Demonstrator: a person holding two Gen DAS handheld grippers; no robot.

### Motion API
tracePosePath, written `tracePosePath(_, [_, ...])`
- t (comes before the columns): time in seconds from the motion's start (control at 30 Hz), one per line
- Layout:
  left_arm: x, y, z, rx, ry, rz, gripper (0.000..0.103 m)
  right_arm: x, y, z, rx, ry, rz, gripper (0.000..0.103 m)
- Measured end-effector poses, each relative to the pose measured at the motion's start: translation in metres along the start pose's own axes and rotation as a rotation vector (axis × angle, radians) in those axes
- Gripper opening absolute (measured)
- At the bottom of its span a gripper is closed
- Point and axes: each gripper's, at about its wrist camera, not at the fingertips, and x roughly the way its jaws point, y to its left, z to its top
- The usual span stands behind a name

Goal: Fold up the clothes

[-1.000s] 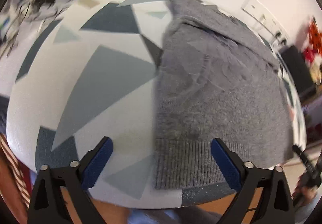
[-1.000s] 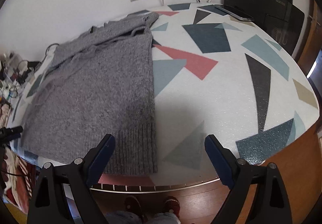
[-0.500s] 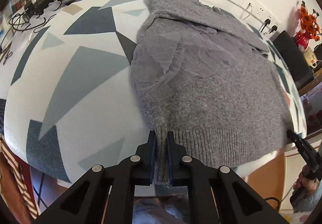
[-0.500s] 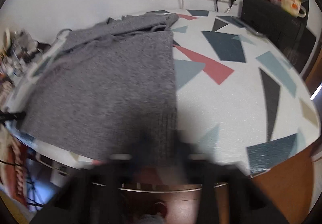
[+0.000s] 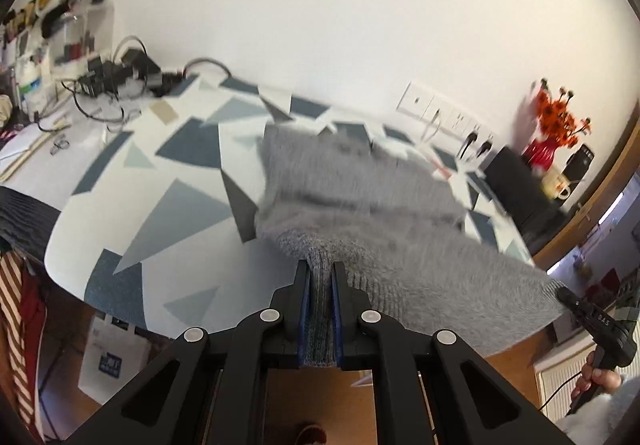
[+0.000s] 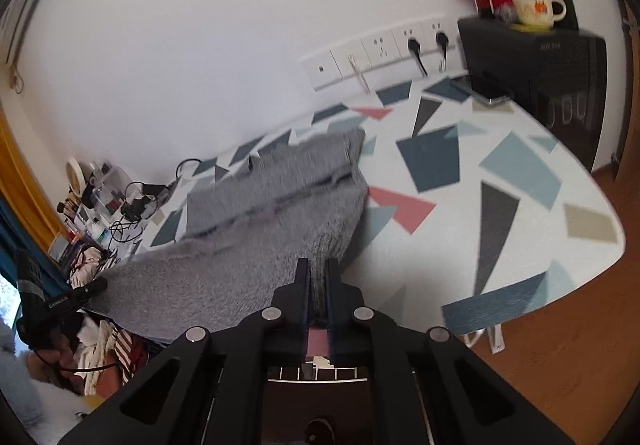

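Note:
A grey knit sweater lies on a table with a geometric-patterned cloth. My left gripper is shut on the ribbed hem at the sweater's left corner and holds it lifted off the table. My right gripper is shut on the hem at the sweater's right corner, also lifted. The hem hangs stretched between the two grippers while the upper part of the sweater rests on the table. The sweater is motion-blurred in both views.
Cables and clutter lie at the table's far left. Wall sockets, a black box with a mug and a red vase of orange flowers stand at the far right. Striped laundry hangs beside the table.
Both grippers went from open over the hem to shut on it, then lifted the hem up off the table's near edge toward the far side.

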Motion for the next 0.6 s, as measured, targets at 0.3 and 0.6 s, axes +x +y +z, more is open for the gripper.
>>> tracePosePath(0.3, [0.018,-0.023,0.032,-0.067,-0.074,0.047,0.008,0.003,0.001,0.051,-0.075,-0.064,0.080,0.006])
tracePosePath(0.6, [0.040,-0.020,0.085,-0.120,-0.083,0.062,0.008,0.046,-0.002,0.116,-0.080,-0.073,0.108,0.006])
